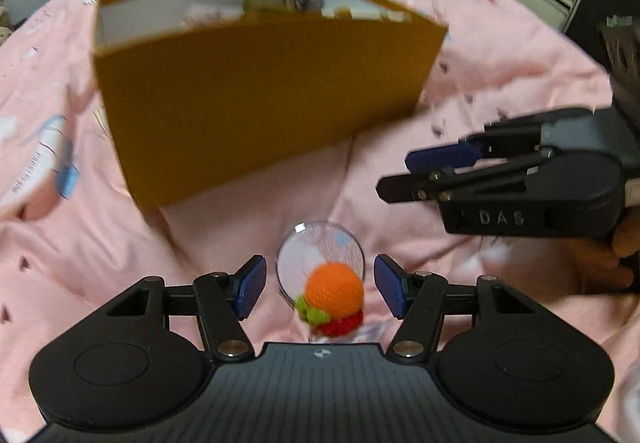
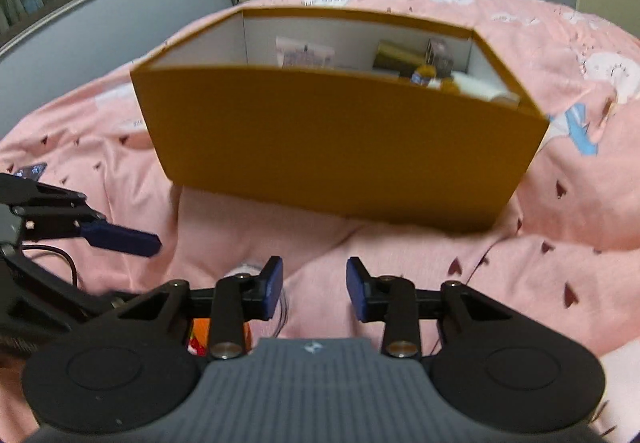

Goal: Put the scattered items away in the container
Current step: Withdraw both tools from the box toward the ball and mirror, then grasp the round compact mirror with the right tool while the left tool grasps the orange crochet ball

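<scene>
Closing in: your left gripper (image 1: 320,285) has a clear round capsule (image 1: 320,263) dead ahead between its blue pads (image 1: 390,291), with a crocheted orange ball (image 1: 334,283) showing at its near side over bits of green and red yarn.
Left tongs: open, both pads standing just off the capsule's sides, not pressing on it.
Right tongs: your right gripper (image 2: 314,287) is part open with nothing between its pads; only pink bedspread (image 2: 520,283) lies ahead of it.
Where the thing lies: straight off your left fingertips and below them, resting on the bedspread; from your right tongs it sits down and to the left, mostly hidden behind the left finger.
Long axis: none worth lining up on; the capsule looks round, so I judge any squeeze across its middle should do.
Nearer hand: the left, plainly; it straddles the capsule while the right stands beside and clear.
Container: the mustard-yellow box (image 1: 264,103) stands beyond the capsule, past your left fingertips, open-topped with several items already inside.
Risk: a smooth round shell may squirt out if the pads meet it off-centre.
</scene>
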Tool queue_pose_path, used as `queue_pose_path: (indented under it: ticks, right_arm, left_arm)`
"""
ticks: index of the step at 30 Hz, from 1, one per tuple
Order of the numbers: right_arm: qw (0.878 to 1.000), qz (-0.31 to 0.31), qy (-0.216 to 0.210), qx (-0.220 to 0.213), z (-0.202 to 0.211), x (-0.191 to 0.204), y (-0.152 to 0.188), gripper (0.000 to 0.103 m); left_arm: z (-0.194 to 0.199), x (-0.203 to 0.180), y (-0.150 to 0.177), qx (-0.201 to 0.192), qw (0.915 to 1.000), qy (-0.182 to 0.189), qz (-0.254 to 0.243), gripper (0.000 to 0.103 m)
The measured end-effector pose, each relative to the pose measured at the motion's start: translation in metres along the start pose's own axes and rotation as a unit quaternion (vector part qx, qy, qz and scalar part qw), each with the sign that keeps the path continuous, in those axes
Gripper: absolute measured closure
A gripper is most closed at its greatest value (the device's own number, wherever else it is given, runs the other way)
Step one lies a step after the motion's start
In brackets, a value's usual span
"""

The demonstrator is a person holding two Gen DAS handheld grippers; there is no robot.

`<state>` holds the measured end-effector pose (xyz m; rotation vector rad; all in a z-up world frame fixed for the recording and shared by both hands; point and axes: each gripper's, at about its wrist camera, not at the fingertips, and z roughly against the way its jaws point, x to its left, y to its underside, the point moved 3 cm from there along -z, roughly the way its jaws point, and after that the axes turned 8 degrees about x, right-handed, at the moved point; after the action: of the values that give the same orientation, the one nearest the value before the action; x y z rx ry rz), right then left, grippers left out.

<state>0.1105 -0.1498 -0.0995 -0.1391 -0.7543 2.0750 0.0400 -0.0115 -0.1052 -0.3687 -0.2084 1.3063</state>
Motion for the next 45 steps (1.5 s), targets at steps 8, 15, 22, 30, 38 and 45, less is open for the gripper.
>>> queue_pose_path:
  ticks: [8, 15, 22, 30, 38, 45]
  right_arm:
    - [1.000, -0.002, -0.004, 0.016, -0.005, 0.000, 0.006, 0.064]
    - [1.000, 0.003, -0.011, 0.023, -0.006, 0.001, 0.007, 0.064]
    - [0.998, 0.021, -0.034, 0.038, -0.012, 0.010, 0.007, 0.064]
    - [0.995, 0.036, -0.054, 0.073, -0.027, 0.018, 0.009, 0.064]
    - [0.991, 0.040, -0.054, 0.114, -0.050, 0.023, 0.009, 0.064]
    - [0.986, 0.014, -0.075, 0.147, -0.075, 0.017, 0.007, 0.055]
  left_arm:
    - [-0.026, 0.003, 0.006, 0.034, 0.9990, 0.024, 0.017, 0.042]
    - [-0.043, 0.012, 0.001, 0.064, 0.9969, 0.036, 0.027, 0.049]
    - [-0.043, 0.019, -0.001, 0.064, 0.9968, 0.033, 0.037, 0.052]
    - [-0.029, 0.038, 0.002, 0.058, 0.9958, -0.010, 0.071, 0.053]
    - [-0.037, 0.058, 0.008, 0.083, 0.9903, -0.034, 0.107, 0.052]
    - [-0.048, 0.068, 0.011, 0.101, 0.9865, -0.020, 0.127, 0.049]
